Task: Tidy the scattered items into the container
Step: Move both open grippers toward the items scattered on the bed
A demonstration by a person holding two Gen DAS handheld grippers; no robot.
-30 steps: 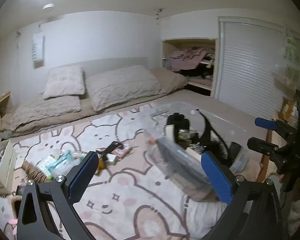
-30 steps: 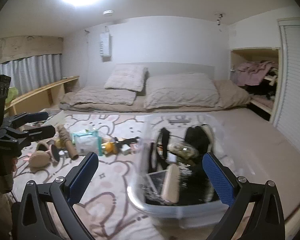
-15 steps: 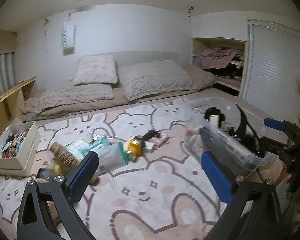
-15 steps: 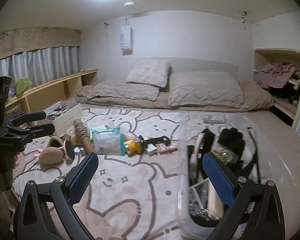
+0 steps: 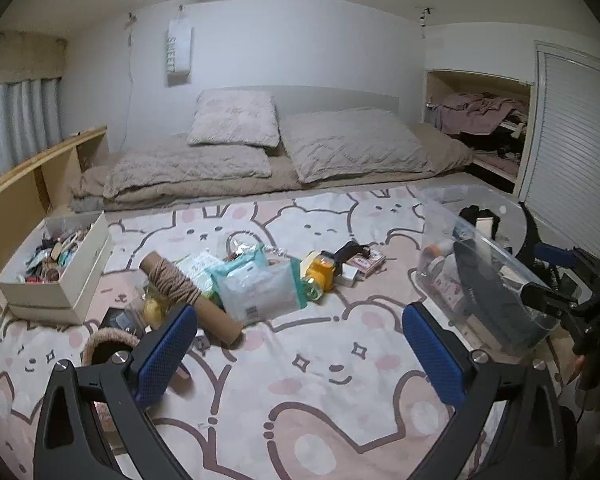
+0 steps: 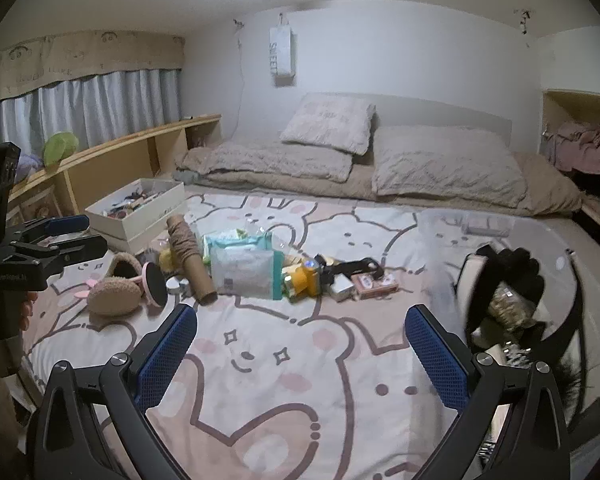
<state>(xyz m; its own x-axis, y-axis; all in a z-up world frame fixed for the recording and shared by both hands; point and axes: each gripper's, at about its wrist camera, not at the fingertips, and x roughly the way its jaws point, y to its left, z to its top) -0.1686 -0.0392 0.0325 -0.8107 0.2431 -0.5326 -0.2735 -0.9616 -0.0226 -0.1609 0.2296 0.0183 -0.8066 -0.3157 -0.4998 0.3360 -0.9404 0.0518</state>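
Both grippers hang empty above the bunny-print blanket, fingers spread wide apart on each. The scattered pile sits ahead: a twine-wrapped cardboard tube at about 11 o'clock from the left gripper, its long axis running from 10 toward 4 o'clock, with a wet-wipes pack just beside it near 12. The clear plastic bin, already partly filled, lies at 2 o'clock. From the right gripper the pile lies at 11 to 12 o'clock, farther off; the left looks nearer to the tube.
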